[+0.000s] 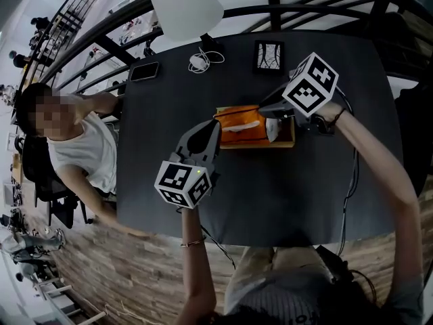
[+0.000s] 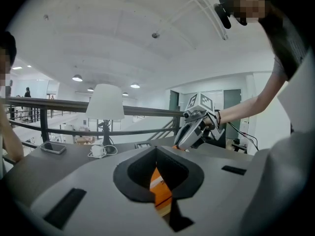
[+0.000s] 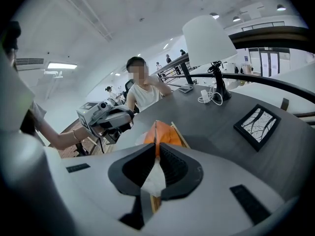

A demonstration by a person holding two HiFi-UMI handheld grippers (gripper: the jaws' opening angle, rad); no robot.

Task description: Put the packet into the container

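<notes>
While packet [image 1: 241,123] hung stretched between both grippers, left gripper [image 1: 215,124] clamped orange end, right gripper [image 1: 268,114] pinched pale end; likely steadying it over container [image 1: 287,143] below.

1. Squeezing the pale, crinkly end of the packet [image 3: 161,134] with the right tongs [image 3: 157,155], tips almost together.
2. Holding that orange packet up on its edge, with the wooden side of the container [image 3: 179,134] just beside it on the dark worktop [image 3: 216,146].
3. Off to the left, near the packet: the left tongs [image 3: 125,118], gripped in a hand [image 3: 91,128].
4. Behind those, at the far side: a person [image 3: 142,96] in a white top, sitting.
5. Farther back: a lamp [image 3: 208,39] with a white shade, a white charger [image 3: 205,95] with its cord, a phone [image 3: 185,88].
6. Over on the right, lying flat: a black picture frame [image 3: 259,127].
</notes>
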